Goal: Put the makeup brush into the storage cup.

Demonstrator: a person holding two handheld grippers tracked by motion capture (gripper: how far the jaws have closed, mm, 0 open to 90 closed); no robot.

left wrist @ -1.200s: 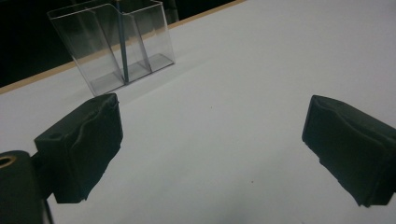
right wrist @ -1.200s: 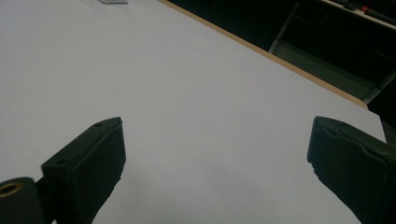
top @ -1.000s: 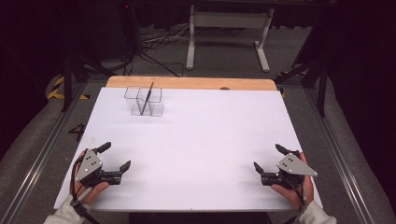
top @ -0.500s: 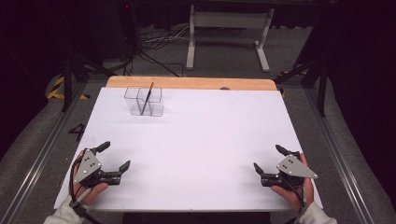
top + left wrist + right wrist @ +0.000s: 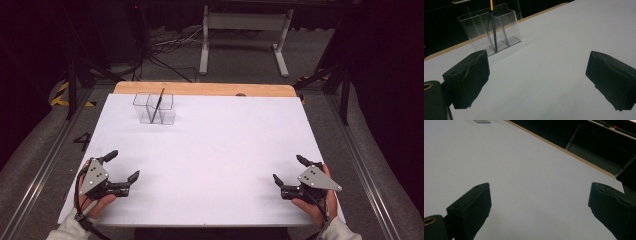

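Nothing's moved since a second ago: both sets of jaws are spread wide, holding nothing, left gripper [image 5: 119,167] and right gripper [image 5: 290,170] resting near the surface's [image 5: 220,150] front corners. Clear organizer [image 5: 154,108] with a pencil [image 5: 158,104] sits near the far-left edge.

The table [image 5: 215,165] is covered by a smooth, matt white sheet, with bare wood showing along its far edge. The holder [image 5: 490,31] is clear, glossy plastic. The left gripper [image 5: 537,80] has matt black pads, possibly rubber, slightly uneven.
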